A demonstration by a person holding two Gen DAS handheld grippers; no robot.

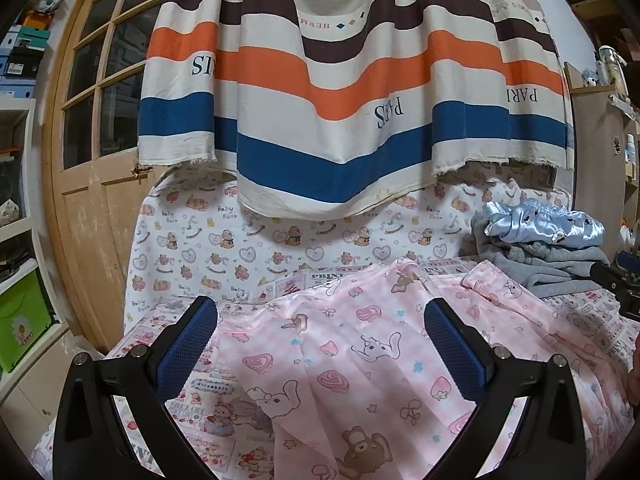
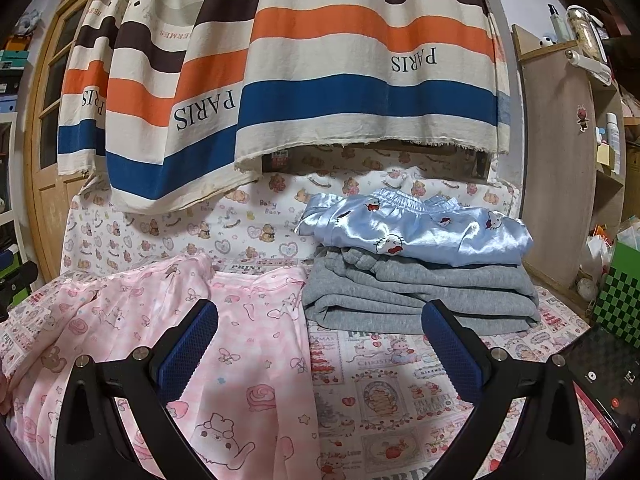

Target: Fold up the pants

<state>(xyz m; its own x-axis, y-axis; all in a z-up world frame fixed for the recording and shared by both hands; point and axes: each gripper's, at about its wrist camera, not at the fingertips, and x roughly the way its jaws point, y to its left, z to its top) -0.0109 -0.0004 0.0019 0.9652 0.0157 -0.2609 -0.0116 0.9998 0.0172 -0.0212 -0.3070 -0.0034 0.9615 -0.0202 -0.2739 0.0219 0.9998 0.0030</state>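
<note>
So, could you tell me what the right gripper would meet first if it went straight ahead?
Probably the folded grey pants, under the blue satin pair; the open right gripper points there, though depth is unclear.

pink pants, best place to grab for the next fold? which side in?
Likely the far hem of the pink pants, where the edge bunches up near the grey pants. That raised ridge gives a pinchable lip; the rest lies flat. Bring the open right claw in low from the near side; the open left claw takes the left edge.

Open left tongs [image 1: 320, 320] hover over pink cartoon-print pants [image 1: 360, 360] spread on a bed [image 1: 208, 392], folded clothes [image 1: 540, 248] stacked behind, beneath a striped curtain [image 1: 340, 100].
</note>
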